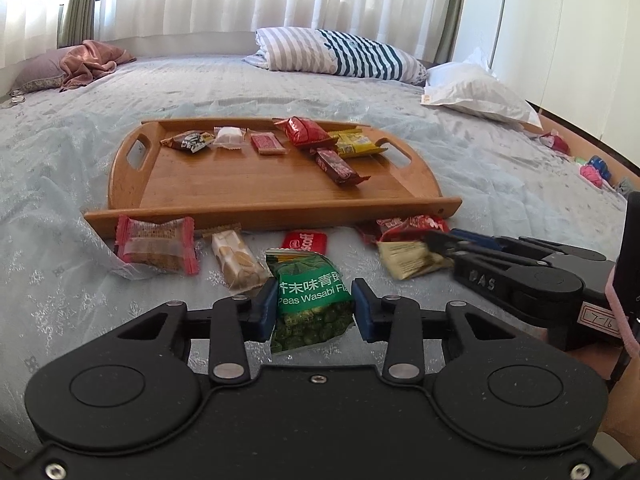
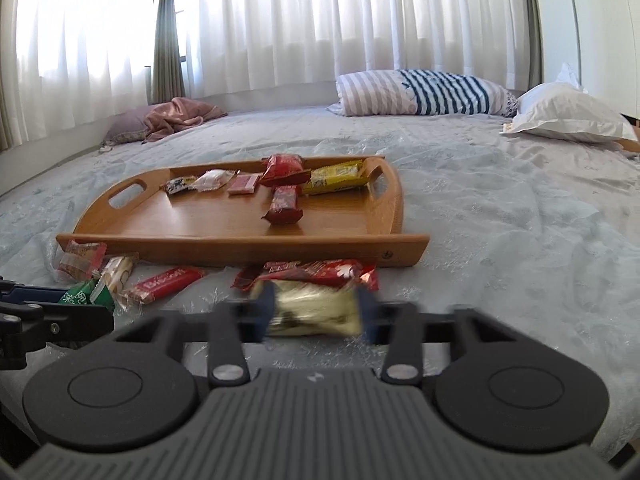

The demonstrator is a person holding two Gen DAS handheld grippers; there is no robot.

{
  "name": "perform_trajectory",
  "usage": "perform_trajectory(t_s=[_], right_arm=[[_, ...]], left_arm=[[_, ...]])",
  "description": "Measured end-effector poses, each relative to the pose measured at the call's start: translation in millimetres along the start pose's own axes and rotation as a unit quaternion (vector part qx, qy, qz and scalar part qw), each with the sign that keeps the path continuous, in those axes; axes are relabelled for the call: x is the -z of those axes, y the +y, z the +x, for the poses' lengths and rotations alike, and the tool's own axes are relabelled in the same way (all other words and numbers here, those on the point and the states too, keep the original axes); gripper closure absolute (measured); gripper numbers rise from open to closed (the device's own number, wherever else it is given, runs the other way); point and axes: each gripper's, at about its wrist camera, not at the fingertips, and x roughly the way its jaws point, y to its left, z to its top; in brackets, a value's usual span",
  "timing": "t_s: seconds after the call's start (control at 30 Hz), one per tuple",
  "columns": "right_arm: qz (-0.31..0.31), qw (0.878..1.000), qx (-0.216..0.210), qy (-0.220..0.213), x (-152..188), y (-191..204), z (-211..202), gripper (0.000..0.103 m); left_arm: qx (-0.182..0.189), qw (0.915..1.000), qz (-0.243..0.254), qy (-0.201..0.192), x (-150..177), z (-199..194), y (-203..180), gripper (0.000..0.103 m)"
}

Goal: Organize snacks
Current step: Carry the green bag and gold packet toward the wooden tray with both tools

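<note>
Readable text, my view: green pea packet (image 1: 310, 300) at lower centre of the left wrist frame says "Peas Wasabi Fla" plus Chinese characters (rest cut off by my pad). Other tong's arm (image 1: 516, 276) at right carries "DAS"; a handwritten tag (image 1: 599, 317) below it reads "7-16". Red biscuit pack (image 2: 166, 285), lower left of the right wrist frame: "Biscoff".

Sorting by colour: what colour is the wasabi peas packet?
Green, with white lettering; the wasabi peas packet shows best in the left wrist view.
</note>
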Motion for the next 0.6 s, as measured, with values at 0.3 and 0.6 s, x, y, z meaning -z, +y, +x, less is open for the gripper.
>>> perform_trajectory(t_s=[0.3, 0.6], right_arm=[[0.026, 1.0, -0.013, 0.01, -4.0, -2.2, -0.9, 0.032], [0.023, 0.999, -0.004, 0.023, 6.3, 35.3, 15.7, 0.013]], left_arm=[[-0.015, 0.9996, -0.011, -0.02, -11.1, -3.1, 8.9, 0.067], [-0.041, 0.9984, -0.027, -0.028, -17.8, -2.6, 26.9, 0.067]])
